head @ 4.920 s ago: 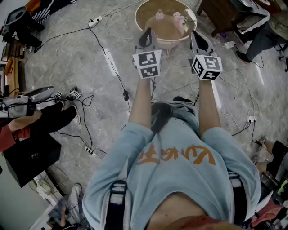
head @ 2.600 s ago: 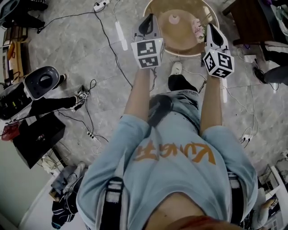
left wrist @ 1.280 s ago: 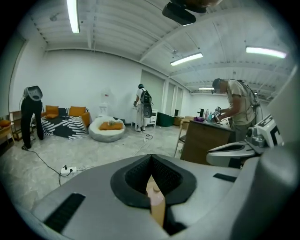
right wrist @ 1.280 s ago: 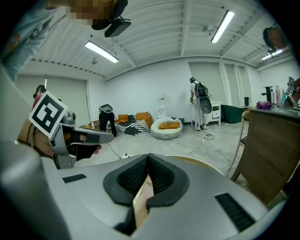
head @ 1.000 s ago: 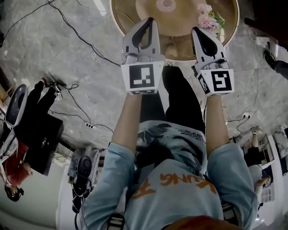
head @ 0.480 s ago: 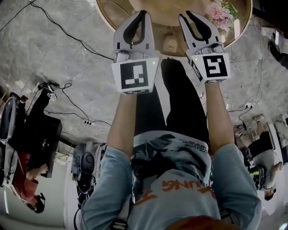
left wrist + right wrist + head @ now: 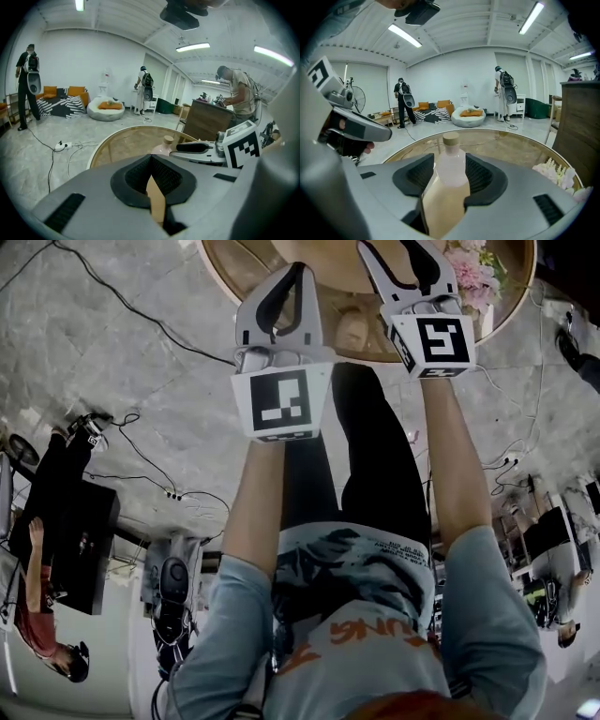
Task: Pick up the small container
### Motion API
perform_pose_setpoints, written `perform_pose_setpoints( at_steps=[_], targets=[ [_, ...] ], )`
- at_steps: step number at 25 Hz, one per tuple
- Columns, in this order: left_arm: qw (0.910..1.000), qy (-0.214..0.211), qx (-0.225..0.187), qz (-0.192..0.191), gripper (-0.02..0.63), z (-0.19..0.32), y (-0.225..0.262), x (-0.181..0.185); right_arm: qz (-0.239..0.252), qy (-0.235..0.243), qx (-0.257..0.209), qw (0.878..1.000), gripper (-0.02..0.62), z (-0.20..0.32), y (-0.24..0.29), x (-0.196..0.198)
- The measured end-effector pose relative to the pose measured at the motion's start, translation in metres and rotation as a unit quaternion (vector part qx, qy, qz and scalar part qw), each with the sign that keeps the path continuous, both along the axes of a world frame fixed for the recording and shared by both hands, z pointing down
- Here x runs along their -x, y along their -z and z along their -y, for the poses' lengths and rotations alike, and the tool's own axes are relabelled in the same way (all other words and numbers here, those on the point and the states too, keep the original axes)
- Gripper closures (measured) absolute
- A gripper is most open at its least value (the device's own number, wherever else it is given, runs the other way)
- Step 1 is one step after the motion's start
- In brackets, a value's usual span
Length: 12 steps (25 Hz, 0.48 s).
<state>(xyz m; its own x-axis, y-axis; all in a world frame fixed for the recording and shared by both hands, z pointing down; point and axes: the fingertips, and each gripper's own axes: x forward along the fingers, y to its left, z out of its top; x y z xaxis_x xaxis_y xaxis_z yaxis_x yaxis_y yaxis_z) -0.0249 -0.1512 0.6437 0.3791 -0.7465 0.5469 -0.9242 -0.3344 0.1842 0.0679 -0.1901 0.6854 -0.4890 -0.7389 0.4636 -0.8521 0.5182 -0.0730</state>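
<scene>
The small container is a pale pink bottle [image 7: 451,161] with a tan cap, standing upright on the round glass table [image 7: 513,146]. In the right gripper view it stands in the gap between the two black pads of my right gripper [image 7: 450,158], whose jaws are opening and do not press on it. In the head view the right gripper [image 7: 403,251] reaches over the table rim [image 7: 217,268], and the bottle is cut off at the top edge. My left gripper [image 7: 302,273] hovers beside it, shut and empty. The left gripper view shows the bottle [image 7: 164,146] behind the right gripper's finger [image 7: 194,147].
Pink flowers [image 7: 473,266] lie on the table's right side, close to the right gripper. Cables [image 7: 122,306] trail over the stone floor. A wooden cabinet [image 7: 206,124] stands behind the table with a person at it. Other people stand farther off.
The person has walked up to the table. Over the last second the right gripper's jaws spread apart and it pushed forward over the table; the left gripper stayed shut.
</scene>
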Motion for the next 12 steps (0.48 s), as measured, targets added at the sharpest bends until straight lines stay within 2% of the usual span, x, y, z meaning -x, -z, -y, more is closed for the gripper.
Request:
perform_pose_setpoints(
  at_steps=[12],
  targets=[
    [0.9990, 0.025, 0.017, -0.032, 0.583, 0.012, -0.002, 0.010, -0.010, 0.006, -0.037, 0.999, 0.393, 0.039, 0.000, 0.019]
  ],
)
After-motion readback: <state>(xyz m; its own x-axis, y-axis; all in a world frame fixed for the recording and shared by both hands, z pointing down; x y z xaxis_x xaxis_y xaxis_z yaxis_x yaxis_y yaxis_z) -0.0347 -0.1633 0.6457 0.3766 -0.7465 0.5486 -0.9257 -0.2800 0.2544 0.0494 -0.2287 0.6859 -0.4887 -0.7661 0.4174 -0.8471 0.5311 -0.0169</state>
